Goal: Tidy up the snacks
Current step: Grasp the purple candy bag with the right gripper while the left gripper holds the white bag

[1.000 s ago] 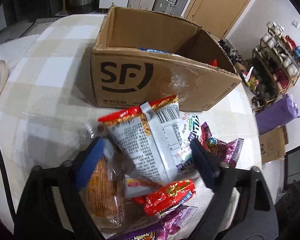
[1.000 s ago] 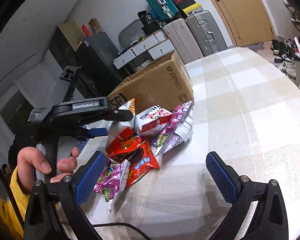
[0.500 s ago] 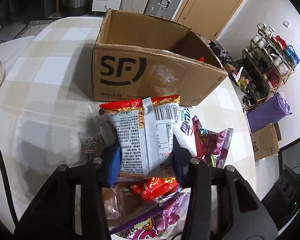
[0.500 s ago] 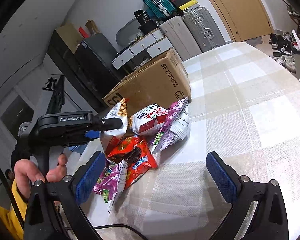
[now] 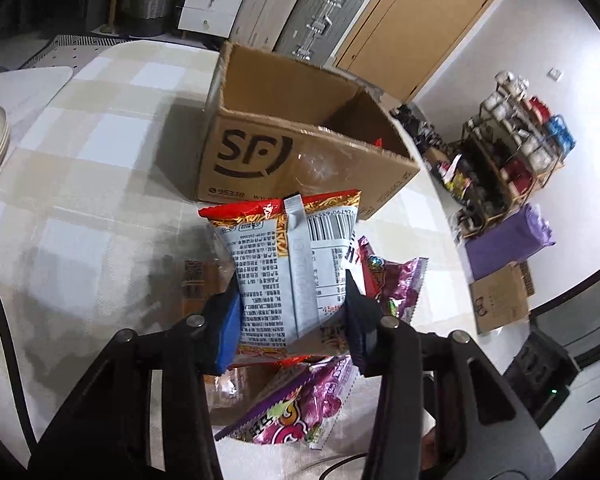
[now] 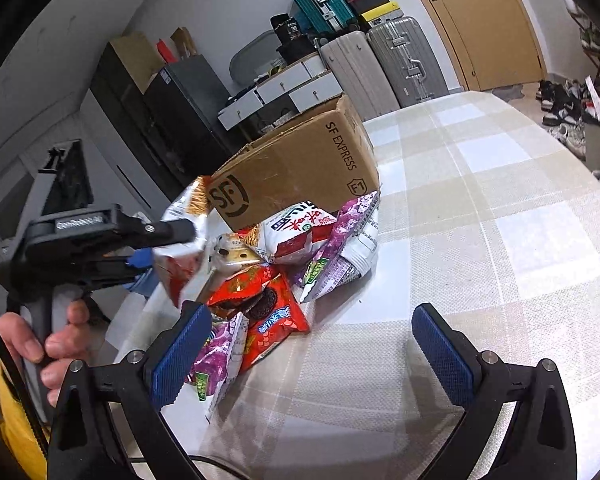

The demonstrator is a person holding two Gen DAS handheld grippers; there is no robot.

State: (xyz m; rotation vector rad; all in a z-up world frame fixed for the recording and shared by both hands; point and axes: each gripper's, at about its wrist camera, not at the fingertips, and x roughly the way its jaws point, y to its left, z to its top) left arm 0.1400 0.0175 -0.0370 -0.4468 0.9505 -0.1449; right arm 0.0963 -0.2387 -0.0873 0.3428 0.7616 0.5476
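**Left tongs clamped on a snack bag, raised over the pile**

Since the earlier frame, the left tongs [image 5: 292,312] have gone from standing wide around the snack bag [image 5: 292,264] to pinching it, and the bag is now sitting higher against the box [image 5: 300,160]. Its back face, with barcode and printed text, is facing the left wrist camera; its red top edge is overlapping the lower front wall of the box in that view. Both pads are pressing on the bag's lower half, one on each side. From the right wrist view the bag [image 6: 182,248] is hanging clear of the pile [image 6: 284,276], tilted, near the box's printed corner [image 6: 300,168]. A hand [image 6: 48,340] is gripping the handle of the left tongs [image 6: 172,246].

Below and beside the bag, the other snacks are lying on the checked table [image 6: 480,220]: a red biscuit pack [image 6: 272,316], purple packs [image 6: 340,248] and a white-and-red bag [image 6: 300,228], all heaped just in front of the box.

The right tongs [image 6: 312,348] are standing wide open above the table, holding nothing, with the left pad near the pile's edge.
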